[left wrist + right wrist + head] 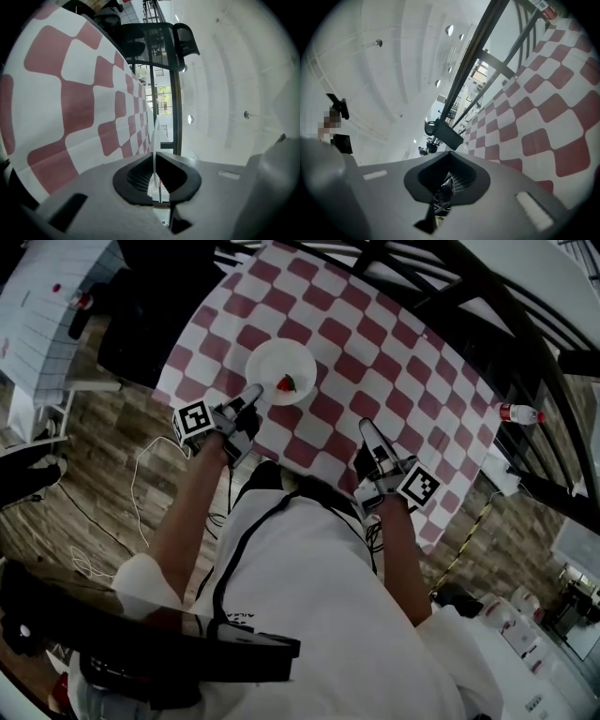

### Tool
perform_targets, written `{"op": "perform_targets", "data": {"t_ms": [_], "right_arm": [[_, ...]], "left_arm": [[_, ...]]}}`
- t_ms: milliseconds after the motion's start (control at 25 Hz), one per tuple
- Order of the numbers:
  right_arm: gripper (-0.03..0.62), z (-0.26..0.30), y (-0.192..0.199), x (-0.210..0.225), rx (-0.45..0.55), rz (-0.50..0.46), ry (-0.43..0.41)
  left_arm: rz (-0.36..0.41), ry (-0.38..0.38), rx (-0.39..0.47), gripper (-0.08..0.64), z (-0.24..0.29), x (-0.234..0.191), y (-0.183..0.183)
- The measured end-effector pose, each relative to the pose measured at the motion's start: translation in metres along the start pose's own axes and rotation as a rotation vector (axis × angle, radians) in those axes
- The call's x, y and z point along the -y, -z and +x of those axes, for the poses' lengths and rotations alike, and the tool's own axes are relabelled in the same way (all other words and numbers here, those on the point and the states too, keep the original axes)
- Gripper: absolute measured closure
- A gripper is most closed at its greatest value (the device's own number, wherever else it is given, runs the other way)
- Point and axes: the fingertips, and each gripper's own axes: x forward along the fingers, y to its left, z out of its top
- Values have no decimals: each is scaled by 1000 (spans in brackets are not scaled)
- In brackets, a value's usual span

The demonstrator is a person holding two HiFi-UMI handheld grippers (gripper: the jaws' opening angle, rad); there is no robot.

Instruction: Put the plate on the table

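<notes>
Checked red-and-white cloth is covering the table (403,381), which is standing on a wood-patterned floor (103,465), and a bottle (518,413) is showing just past the cloth's right corner. The plate (272,367) is sitting toward the near-left edge of the table, with a small red morsel (287,383) lying on it near its near rim.

The left gripper (251,395) is clenching the plate's near rim. The right gripper (368,432) is hovering over the near edge of the table, well apart from the plate, with its jaws pressed together on nothing.

Judging from this, the set-down step is in hand and nearly finished: the plate is looking level and down at the cloth, though I cannot tell whether it is fully resting there. The next move is probably calling for a gentle release of the rim and a level retreat toward the near edge, so the plate is not being dragged or tipped and the morsel is not sliding.

Only the head view is giving the whole layout: plate, morsel, both grippers and the table edges. The left gripper view is adding what the head view cannot, the thin white rim pinched edge-on between the pads, plus a dark chair (154,44) beyond the table's far edge. The right gripper view is confirming empty, closed jaws with bare cloth alongside.
</notes>
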Motion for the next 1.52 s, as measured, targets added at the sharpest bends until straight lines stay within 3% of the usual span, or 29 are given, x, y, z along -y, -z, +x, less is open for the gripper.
{"op": "perform_targets", "data": {"t_ms": [520,680,1520], "right_arm": [[584,14,19,18,-108,11,-2],[586,21,18,21,-133,-2,3],[584,32,32,36,-184,-2,43]], "left_arm": [[-5,-11,108,537,-26,-41,-21],[-16,-69,127,537,-32,-60,-28],[14,-108,157,537,-36,-106,-49]]}}
